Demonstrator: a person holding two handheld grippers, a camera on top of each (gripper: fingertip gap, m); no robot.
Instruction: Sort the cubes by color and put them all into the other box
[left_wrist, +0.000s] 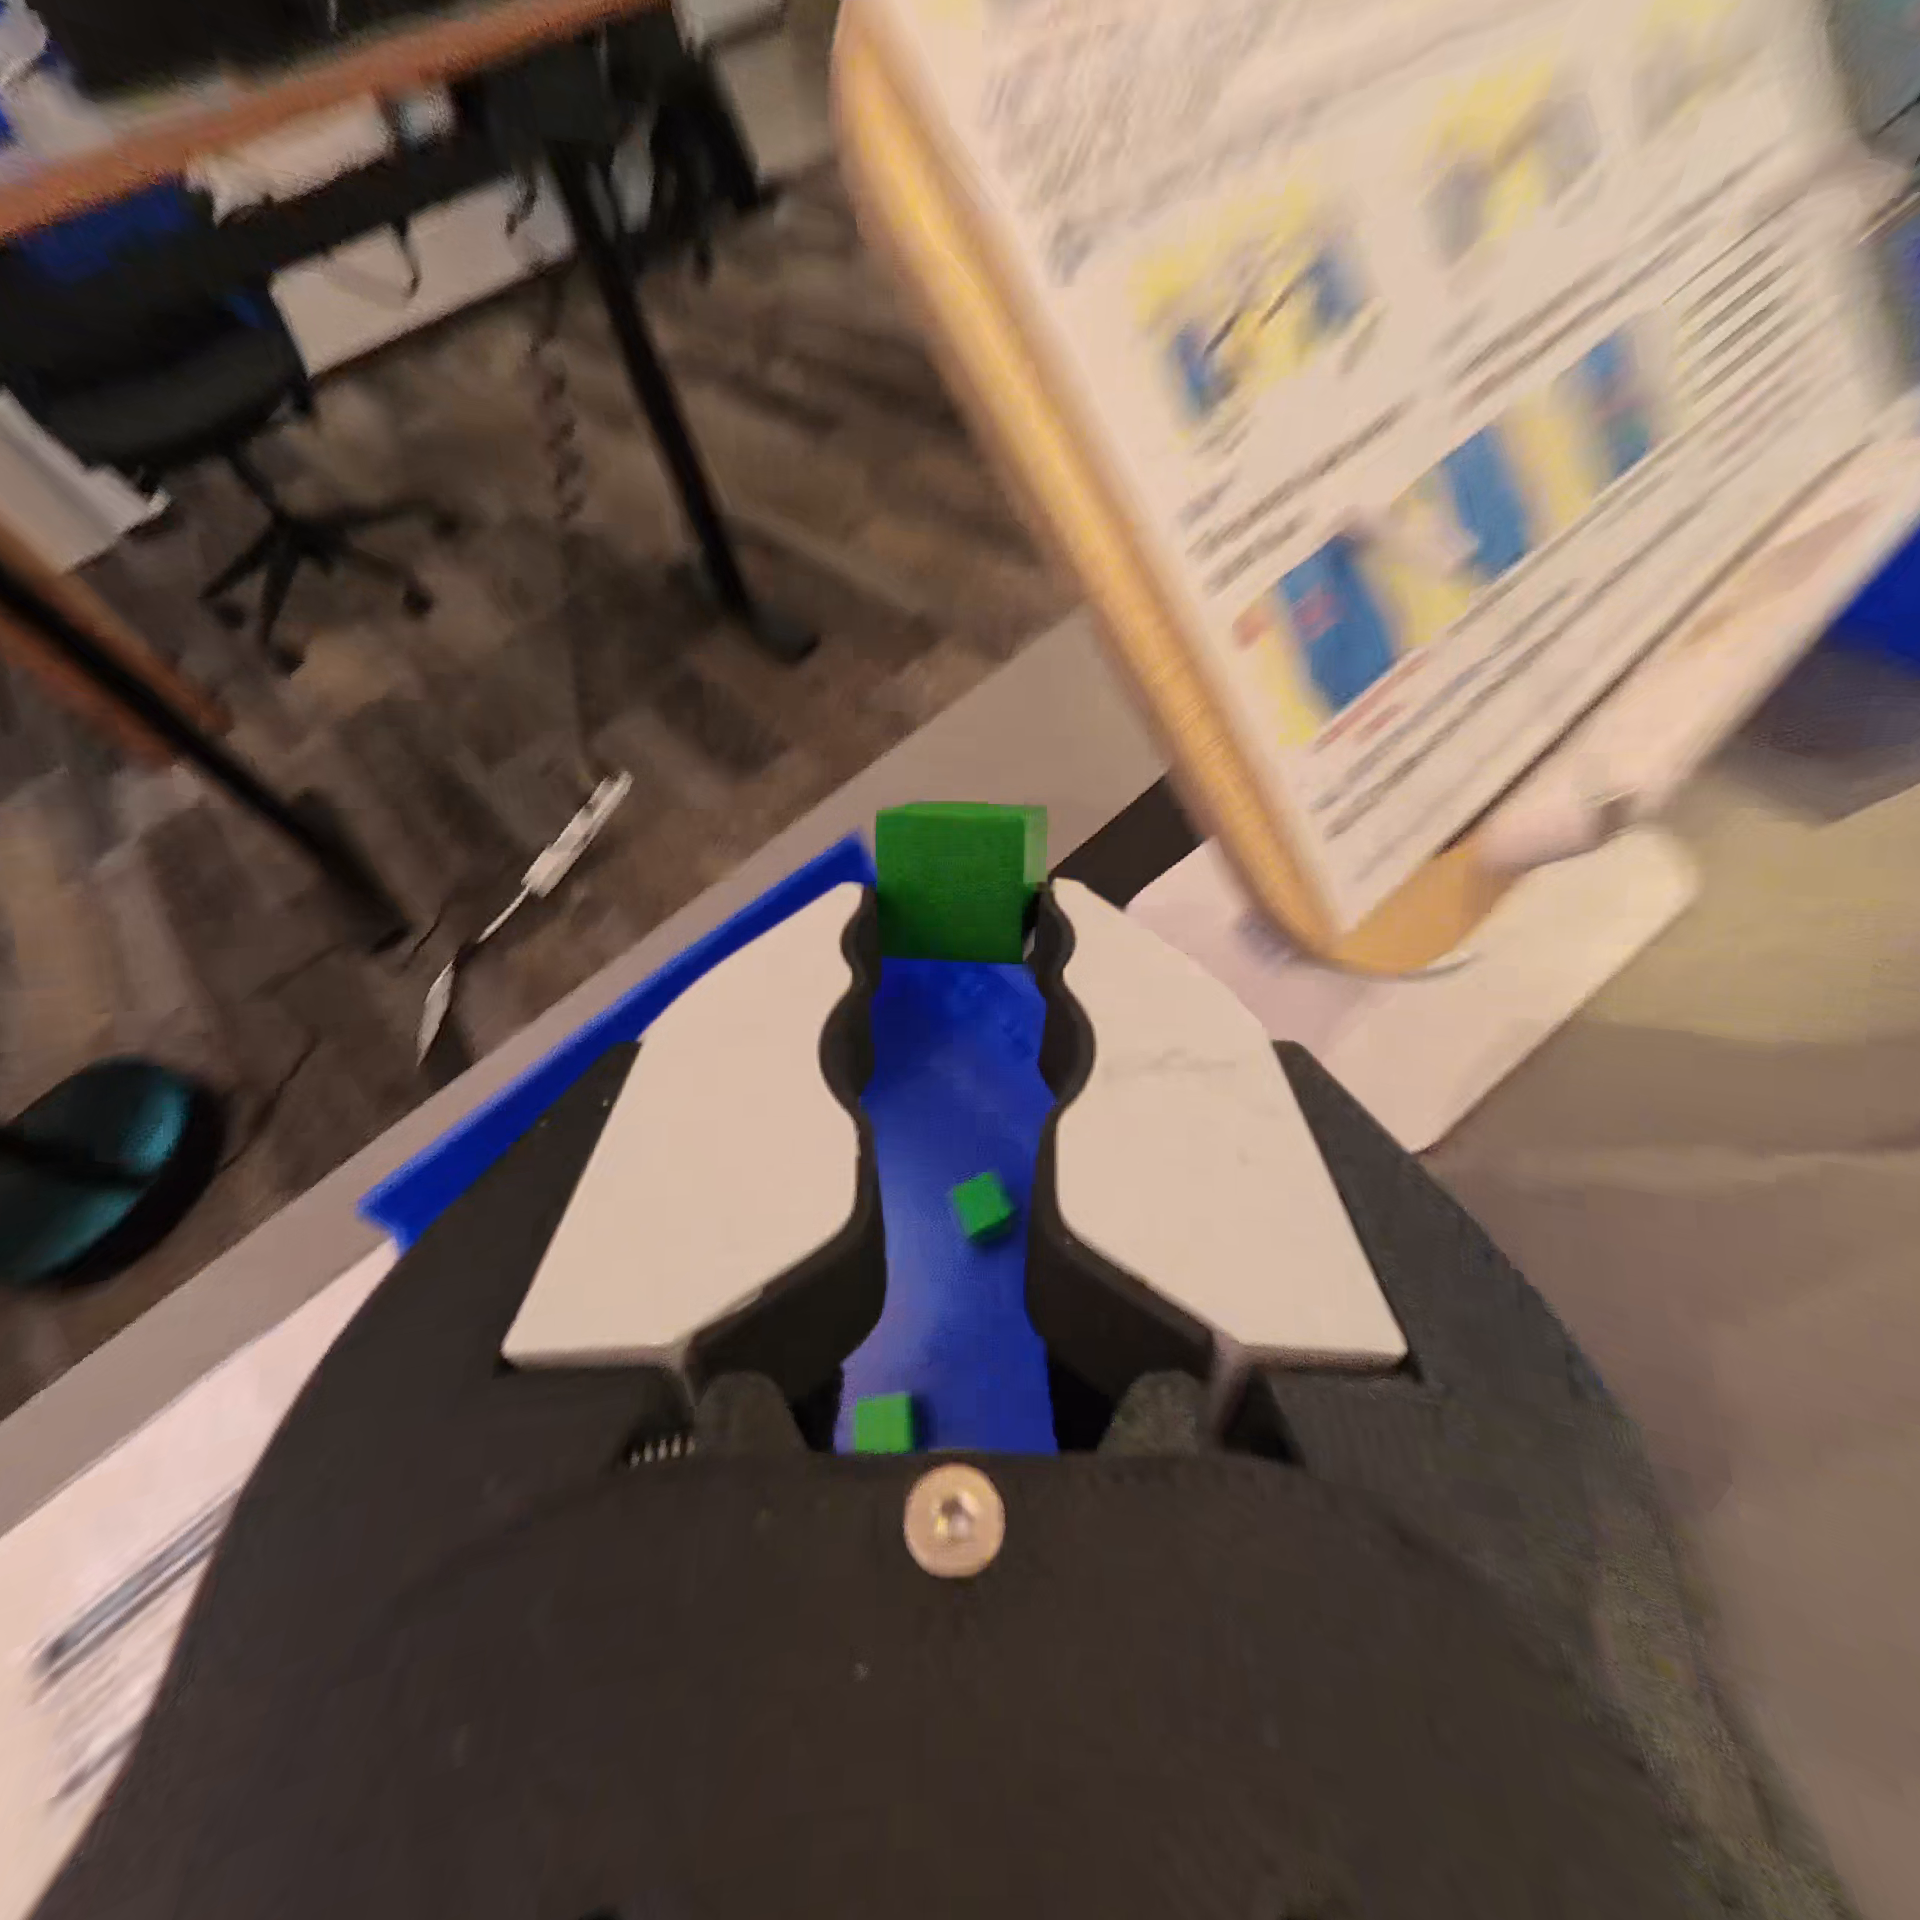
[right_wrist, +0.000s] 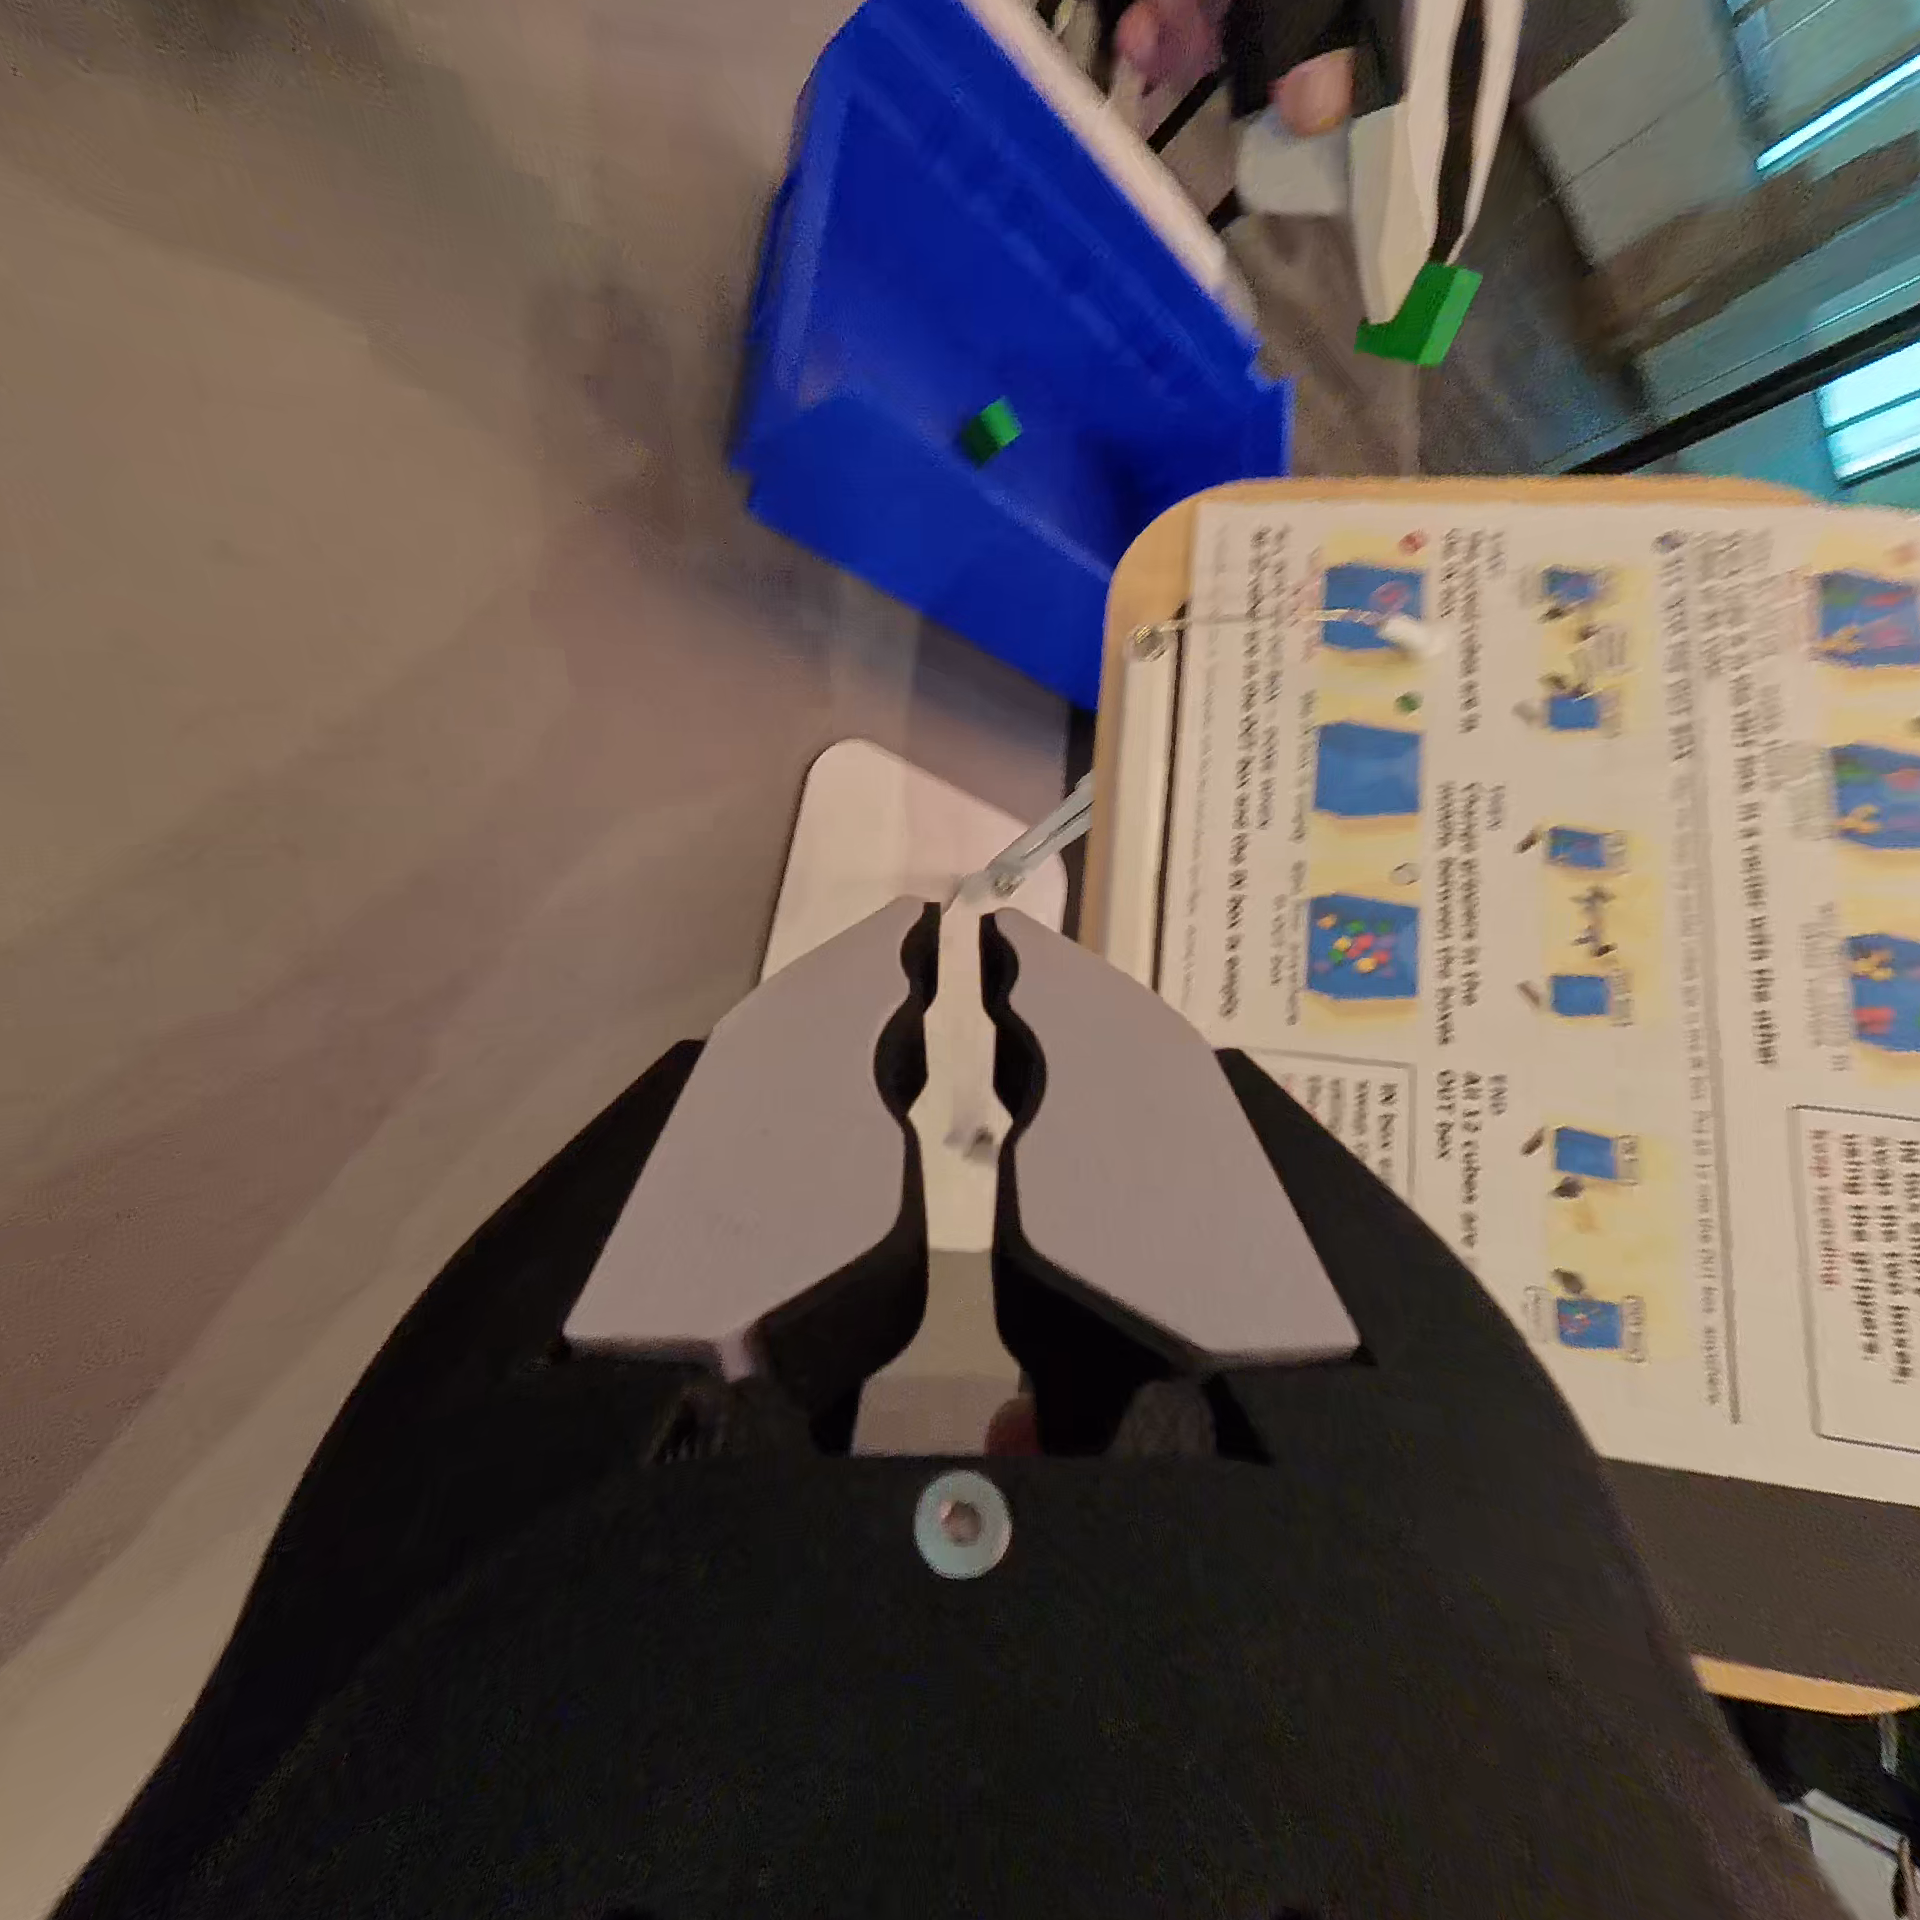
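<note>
My left gripper (left_wrist: 954, 906) is shut on a green cube (left_wrist: 951, 873), held at its fingertips above the blue box (left_wrist: 623, 1023). Between its fingers I see two more green cubes (left_wrist: 982, 1205) (left_wrist: 881, 1423) lying on the box floor. In the right wrist view the blue box (right_wrist: 935, 260) stands farther off with one green cube (right_wrist: 989, 428) in it. The left gripper's fingers (right_wrist: 1423, 177) hold the green cube (right_wrist: 1418, 312) over the box's far side. My right gripper (right_wrist: 961, 920) is shut and empty, over the grey table beside the box.
An instruction board (right_wrist: 1507, 935) on a wooden stand with a white base (right_wrist: 883, 821) stands right of my right gripper; it also shows in the left wrist view (left_wrist: 1403, 364). The box sits at the table edge (left_wrist: 727, 831); beyond it are floor, a desk and an office chair (left_wrist: 208, 416). About 30 cm separates my left fingertips from my right.
</note>
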